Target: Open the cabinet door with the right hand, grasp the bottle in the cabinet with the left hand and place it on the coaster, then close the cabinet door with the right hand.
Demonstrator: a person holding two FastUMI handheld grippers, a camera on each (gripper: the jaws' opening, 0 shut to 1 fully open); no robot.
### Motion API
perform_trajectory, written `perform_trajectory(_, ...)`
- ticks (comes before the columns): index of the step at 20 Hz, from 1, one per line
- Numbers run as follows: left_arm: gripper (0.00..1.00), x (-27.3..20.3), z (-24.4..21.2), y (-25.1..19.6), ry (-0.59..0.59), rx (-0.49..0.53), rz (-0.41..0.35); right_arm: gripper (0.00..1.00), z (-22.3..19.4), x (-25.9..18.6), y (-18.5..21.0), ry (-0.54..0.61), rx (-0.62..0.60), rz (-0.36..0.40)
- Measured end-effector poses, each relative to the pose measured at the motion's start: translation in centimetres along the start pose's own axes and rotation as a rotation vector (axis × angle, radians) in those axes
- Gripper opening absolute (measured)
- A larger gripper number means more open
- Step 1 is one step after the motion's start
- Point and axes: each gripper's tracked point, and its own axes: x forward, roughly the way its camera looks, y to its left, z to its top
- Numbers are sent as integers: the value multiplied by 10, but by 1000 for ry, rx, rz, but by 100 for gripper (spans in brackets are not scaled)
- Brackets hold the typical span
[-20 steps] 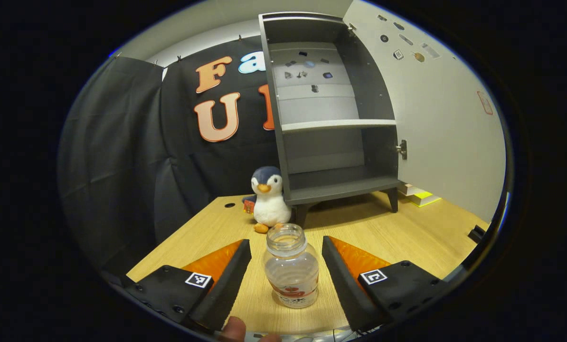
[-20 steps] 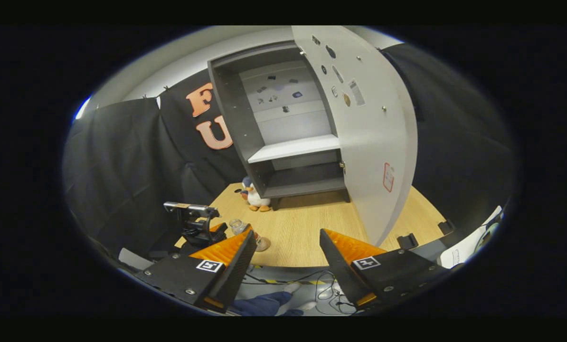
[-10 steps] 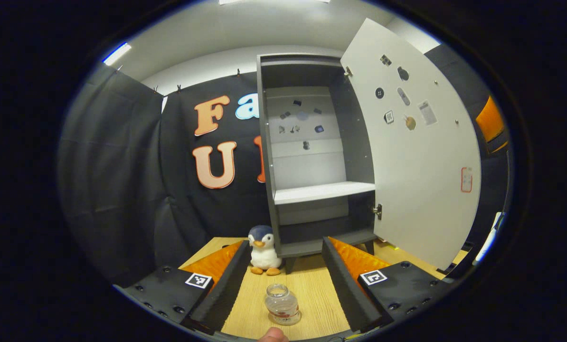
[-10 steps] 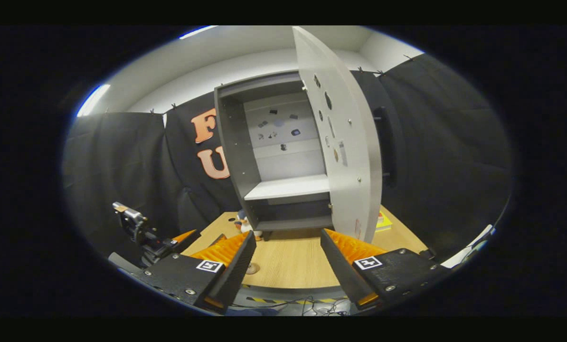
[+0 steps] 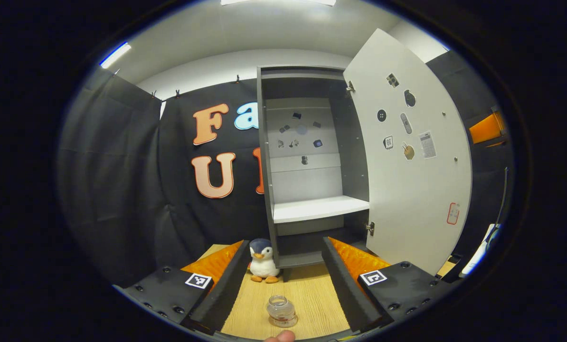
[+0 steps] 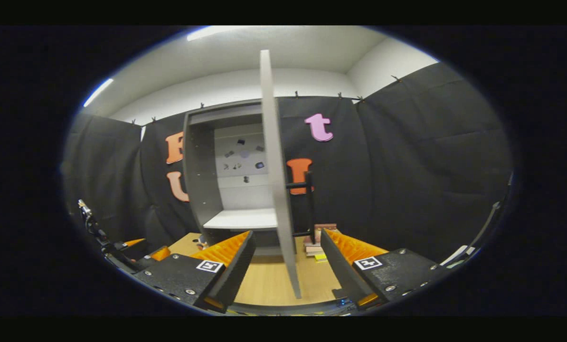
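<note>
A small clear bottle without a cap stands upright on the wooden table, with a thin coaster rim under its base. My left gripper is open, drawn back and above the bottle, touching nothing. The grey cabinet stands behind with its pale door swung wide open. In the right gripper view the door is edge-on, its black bar handle on the right face. My right gripper is open, short of the door edge, nothing between its fingers.
A plush penguin sits by the cabinet's left front leg. A stack of books lies on the table behind the door. The cabinet shelf is bare. The left gripper shows low at the left. A person's fingertip shows below the bottle.
The left gripper has pulled back and up, away from the bottle, which stays on the table. The right gripper has swung rightward and now faces the door's edge and handle.
</note>
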Motion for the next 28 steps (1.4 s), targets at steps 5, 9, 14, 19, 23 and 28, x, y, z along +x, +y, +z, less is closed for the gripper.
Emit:
perform_trajectory(5, 100, 4, -4, 12, 33, -18, 9, 86, -2, 12, -25, 6, -14, -54)
perform_trajectory(9, 98, 11, 1, 28, 35, -24, 41, 85, -8, 17, -25, 30, -17, -33)
perform_trajectory(14, 98, 17, -5, 41, 53, -25, 70, 85, -16, 15, -20, 52, -41, 4)
perform_trajectory(19, 100, 22, 0, 54, 47, -35, 89, 75, -15, 12, -10, 46, -42, -16)
perform_trajectory(23, 98, 26, 2, 65, 46, -43, 98, 92, -18, 11, 22, 49, -47, 32)
perform_trajectory(28, 98, 29, 1, 78, 46, -39, 114, 82, -25, 21, 71, 51, -38, 133)
